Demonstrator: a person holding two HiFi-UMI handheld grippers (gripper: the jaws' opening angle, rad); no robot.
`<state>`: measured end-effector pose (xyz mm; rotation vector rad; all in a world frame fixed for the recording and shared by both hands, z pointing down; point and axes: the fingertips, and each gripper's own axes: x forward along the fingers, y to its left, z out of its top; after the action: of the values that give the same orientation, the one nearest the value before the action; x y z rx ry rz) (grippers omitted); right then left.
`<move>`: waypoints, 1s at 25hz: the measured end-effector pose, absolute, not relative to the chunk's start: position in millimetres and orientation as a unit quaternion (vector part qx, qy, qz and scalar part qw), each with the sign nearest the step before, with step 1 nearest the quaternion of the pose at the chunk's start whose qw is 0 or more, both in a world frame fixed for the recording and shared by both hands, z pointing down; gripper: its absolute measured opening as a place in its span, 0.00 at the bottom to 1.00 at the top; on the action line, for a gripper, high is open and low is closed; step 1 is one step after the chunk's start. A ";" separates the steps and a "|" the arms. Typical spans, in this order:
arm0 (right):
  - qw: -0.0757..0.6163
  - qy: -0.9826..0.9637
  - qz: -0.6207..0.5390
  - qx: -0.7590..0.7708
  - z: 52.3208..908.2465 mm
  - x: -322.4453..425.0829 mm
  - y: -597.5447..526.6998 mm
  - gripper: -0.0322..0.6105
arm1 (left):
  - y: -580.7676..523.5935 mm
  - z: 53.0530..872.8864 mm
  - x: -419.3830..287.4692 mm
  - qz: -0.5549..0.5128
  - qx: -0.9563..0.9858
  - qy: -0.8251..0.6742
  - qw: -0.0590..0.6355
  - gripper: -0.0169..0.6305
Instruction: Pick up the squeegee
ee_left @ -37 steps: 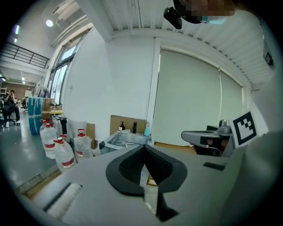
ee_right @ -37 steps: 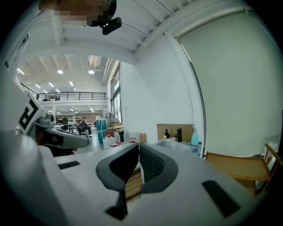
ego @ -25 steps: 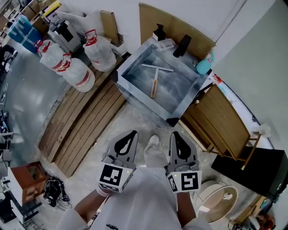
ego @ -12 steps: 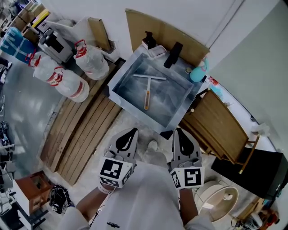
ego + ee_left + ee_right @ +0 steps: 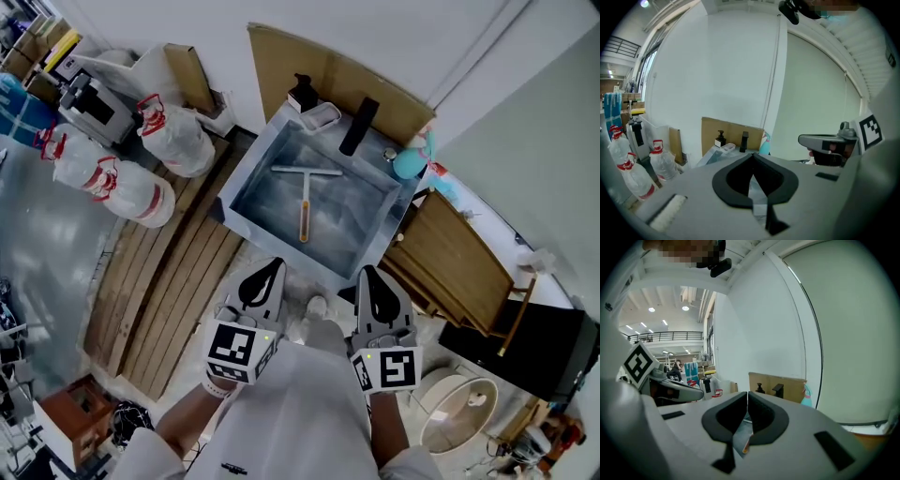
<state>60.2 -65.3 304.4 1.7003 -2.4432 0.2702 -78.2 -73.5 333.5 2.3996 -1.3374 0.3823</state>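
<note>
Steel sink [image 5: 240, 174] holds the squeegee [image 5: 305, 199] flat on its bottom near the middle, with the blade toward the back edge by the black tap [image 5: 359, 127] and the handle toward the near edge. Left tongs [image 5: 276, 265] and right tongs [image 5: 367, 271] are both closed and empty, side by side short of the sink's near corner.
</note>
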 end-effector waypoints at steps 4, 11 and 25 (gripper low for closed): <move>0.088 -0.800 0.101 0.585 324.5 56.2 -78.7 0.06 | -92.1 363.3 -83.7 0.151 0.849 -0.462 0.208 0.03; 0.106 -0.801 0.115 0.578 362.6 48.0 -109.0 0.06 | -142.1 405.6 -82.4 0.179 0.831 -0.470 0.237 0.03; 0.118 -0.801 0.142 0.570 433.4 66.4 -141.7 0.06 | -226.3 513.9 -36.7 0.213 0.799 -0.457 0.327 0.04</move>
<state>66.4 -141.7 433.4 1.6673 -2.3433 0.4169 -36.7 -226.3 513.9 2.0927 -1.1971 0.5588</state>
